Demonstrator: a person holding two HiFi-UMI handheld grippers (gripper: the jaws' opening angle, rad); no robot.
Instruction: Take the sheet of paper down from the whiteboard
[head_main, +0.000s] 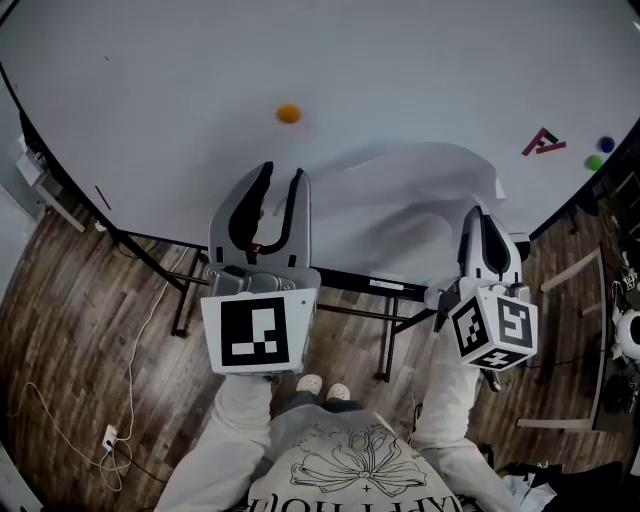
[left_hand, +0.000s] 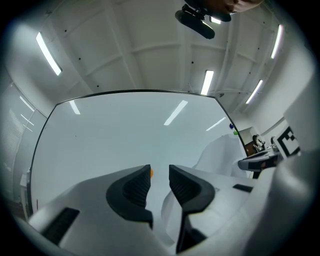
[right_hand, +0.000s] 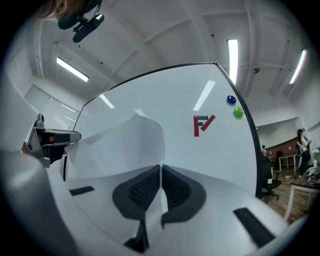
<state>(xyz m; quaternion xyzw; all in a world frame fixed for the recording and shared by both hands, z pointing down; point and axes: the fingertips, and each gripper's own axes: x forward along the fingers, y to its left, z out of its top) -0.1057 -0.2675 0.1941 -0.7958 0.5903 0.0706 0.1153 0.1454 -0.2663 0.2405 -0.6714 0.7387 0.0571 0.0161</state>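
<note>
The paper is in the right tongs, which are pressed together on its lower edge; the right gripper view shows the sheet running straight through the thin line between the two ribbed pads. From that grip it rises and curls over to the left in a loose bow, standing off the whiteboard in front of the board's lower right part (whether its far edge still touches the board I cannot tell). In the head view it shows as a pale, rumpled shape casting a soft shadow on the board.

The left tongs are left of the sheet and apart from it. They stand narrowly apart, with nothing between the pads. Through that gap the left gripper view shows only bare board and an orange magnet beyond. That magnet sits alone on the board above the left tongs, well clear of the paper.

Near the board's right edge are a red magnet made of angled strips, a blue magnet and a green magnet just below the blue one. All three are to the right of the sheet and not touching it.

The board stands on a dark frame over a wooden floor, and the person's pale shoes are beneath it.
</note>
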